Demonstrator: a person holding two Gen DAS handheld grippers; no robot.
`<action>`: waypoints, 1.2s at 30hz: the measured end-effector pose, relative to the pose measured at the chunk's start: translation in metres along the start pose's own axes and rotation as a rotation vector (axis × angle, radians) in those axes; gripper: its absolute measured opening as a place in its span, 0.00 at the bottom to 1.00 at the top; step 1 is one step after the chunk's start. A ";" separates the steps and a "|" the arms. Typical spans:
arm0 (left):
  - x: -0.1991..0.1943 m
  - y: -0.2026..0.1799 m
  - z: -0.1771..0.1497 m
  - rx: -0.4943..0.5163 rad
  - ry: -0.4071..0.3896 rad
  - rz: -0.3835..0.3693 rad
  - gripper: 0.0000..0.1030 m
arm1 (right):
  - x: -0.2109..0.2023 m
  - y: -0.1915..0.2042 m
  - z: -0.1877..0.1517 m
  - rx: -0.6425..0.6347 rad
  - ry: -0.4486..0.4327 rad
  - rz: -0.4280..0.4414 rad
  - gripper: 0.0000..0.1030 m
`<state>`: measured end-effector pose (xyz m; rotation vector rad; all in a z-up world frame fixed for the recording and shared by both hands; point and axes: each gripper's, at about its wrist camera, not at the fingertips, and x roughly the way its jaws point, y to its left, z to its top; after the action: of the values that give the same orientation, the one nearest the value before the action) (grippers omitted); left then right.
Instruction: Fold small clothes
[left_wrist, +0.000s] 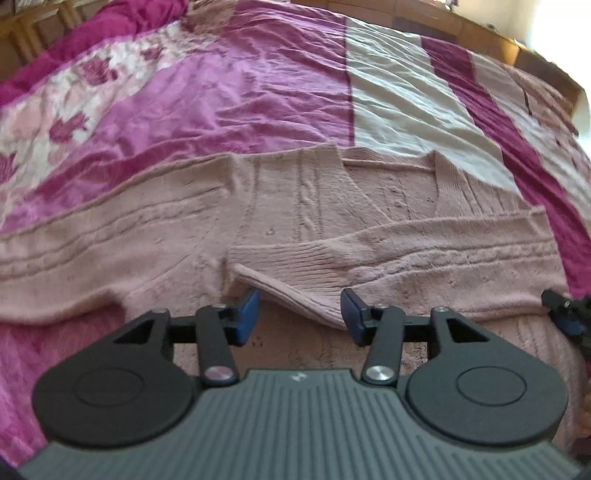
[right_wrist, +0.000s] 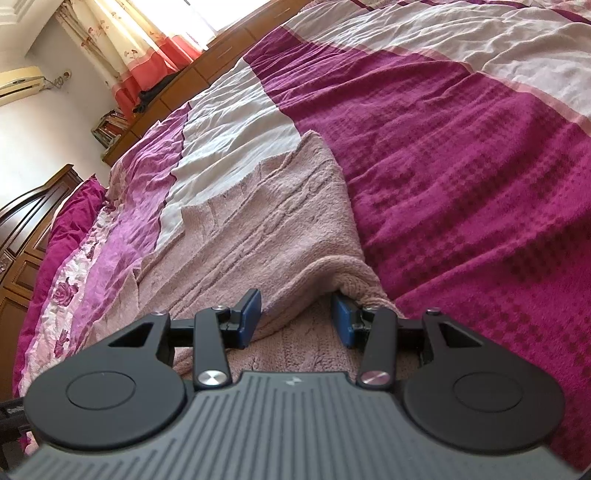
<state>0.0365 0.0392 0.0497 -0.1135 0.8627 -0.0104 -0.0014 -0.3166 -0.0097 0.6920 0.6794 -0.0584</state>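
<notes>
Pink knit sweater (left_wrist: 314, 206) lies flat on bedspread (left_wrist: 258, 92), one sleeve (left_wrist: 406, 240) folded across chest. Left gripper (left_wrist: 299, 314) jaws apart, cuff loose between them. Right gripper (right_wrist: 295, 317) jaws apart at sweater's edge, probably steadying it

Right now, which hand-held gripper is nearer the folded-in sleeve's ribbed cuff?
Left. The left hand-held gripper is open with the ribbed cuff between its pads; the right hand-held gripper sits off at the sweater's edge.

Left gripper (left_wrist: 299, 314) jaws apart — right gripper (right_wrist: 295, 317) likewise.
</notes>
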 end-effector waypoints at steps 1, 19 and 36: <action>-0.002 0.005 0.001 -0.021 0.002 -0.006 0.49 | 0.001 0.001 0.001 -0.002 0.002 -0.001 0.49; 0.007 0.046 0.033 -0.038 0.026 -0.026 0.49 | -0.046 0.023 0.016 -0.030 0.047 -0.021 0.51; 0.058 0.052 0.024 -0.135 0.006 -0.109 0.48 | -0.012 -0.001 0.018 0.215 0.059 0.014 0.51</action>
<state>0.0906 0.0902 0.0154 -0.2875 0.8621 -0.0548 -0.0015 -0.3304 0.0071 0.9079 0.7312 -0.0994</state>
